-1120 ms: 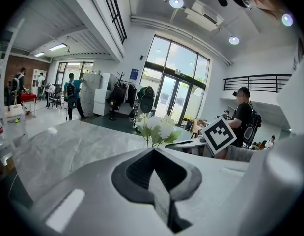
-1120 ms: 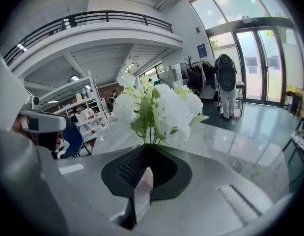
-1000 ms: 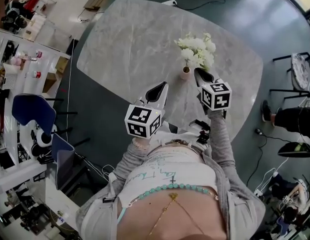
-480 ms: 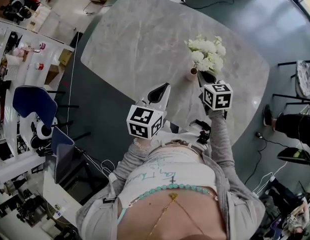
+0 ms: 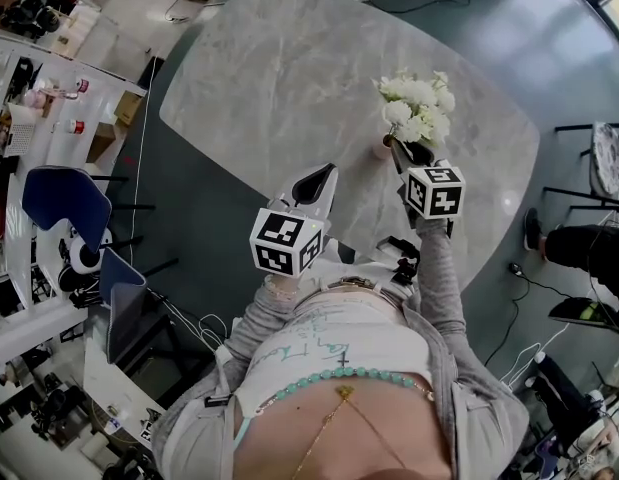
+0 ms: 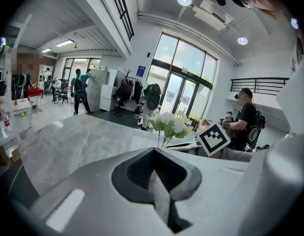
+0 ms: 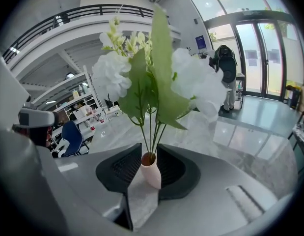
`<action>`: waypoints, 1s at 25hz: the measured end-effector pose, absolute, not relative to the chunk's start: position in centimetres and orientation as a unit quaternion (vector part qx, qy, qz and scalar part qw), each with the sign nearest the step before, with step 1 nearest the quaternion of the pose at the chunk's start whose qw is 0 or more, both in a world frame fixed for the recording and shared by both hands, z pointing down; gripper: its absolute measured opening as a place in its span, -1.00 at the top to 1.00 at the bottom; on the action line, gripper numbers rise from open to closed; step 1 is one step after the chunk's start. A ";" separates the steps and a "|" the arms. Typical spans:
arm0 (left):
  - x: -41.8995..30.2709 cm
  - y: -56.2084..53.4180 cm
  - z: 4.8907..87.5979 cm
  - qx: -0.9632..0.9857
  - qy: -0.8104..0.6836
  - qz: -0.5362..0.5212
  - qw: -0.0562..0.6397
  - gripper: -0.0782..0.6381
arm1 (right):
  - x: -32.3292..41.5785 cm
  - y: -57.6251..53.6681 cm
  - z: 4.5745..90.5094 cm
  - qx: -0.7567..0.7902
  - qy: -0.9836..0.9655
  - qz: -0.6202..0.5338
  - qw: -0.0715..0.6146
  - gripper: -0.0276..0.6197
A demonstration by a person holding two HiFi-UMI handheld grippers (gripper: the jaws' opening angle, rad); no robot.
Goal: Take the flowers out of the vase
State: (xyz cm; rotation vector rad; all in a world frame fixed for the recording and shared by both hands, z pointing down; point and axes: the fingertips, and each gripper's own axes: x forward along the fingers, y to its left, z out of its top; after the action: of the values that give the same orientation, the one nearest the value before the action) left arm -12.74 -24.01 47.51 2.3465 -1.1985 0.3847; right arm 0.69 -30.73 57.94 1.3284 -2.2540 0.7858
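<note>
Bright daylight, windows (image 6: 183,68) glaring (ceiling spots (image 6: 184,0) too), fisheye-warped edges

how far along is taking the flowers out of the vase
Done: nothing yet; the flowers stand in the vase on the table. In hand: the right tool has just been opening its jaws, which stand apart either side of the vase, not clamped on it. The left tool is shut, empty and back from the vase. Left: grip the stems and lift them out.
</note>
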 end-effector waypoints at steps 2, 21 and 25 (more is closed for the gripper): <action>-12.7 -24.2 47.6 0.856 -0.437 0.140 0.239 0.78 | 0.6 -30.9 58.2 0.473 -0.809 0.285 0.201 0.47; -14.1 -22.5 48.5 0.840 -0.462 0.140 0.248 0.78 | 0.5 -32.9 59.5 0.486 -0.811 0.277 0.170 0.42; -14.7 -22.3 48.6 0.835 -0.469 0.138 0.252 0.78 | 0.9 -33.5 59.5 0.496 -0.807 0.274 0.168 0.53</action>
State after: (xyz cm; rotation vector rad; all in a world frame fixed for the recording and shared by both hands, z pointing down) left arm -14.67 -22.35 48.57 2.2724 -1.2750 0.3747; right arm 0.90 -33.48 59.54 1.4110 -2.2950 0.7782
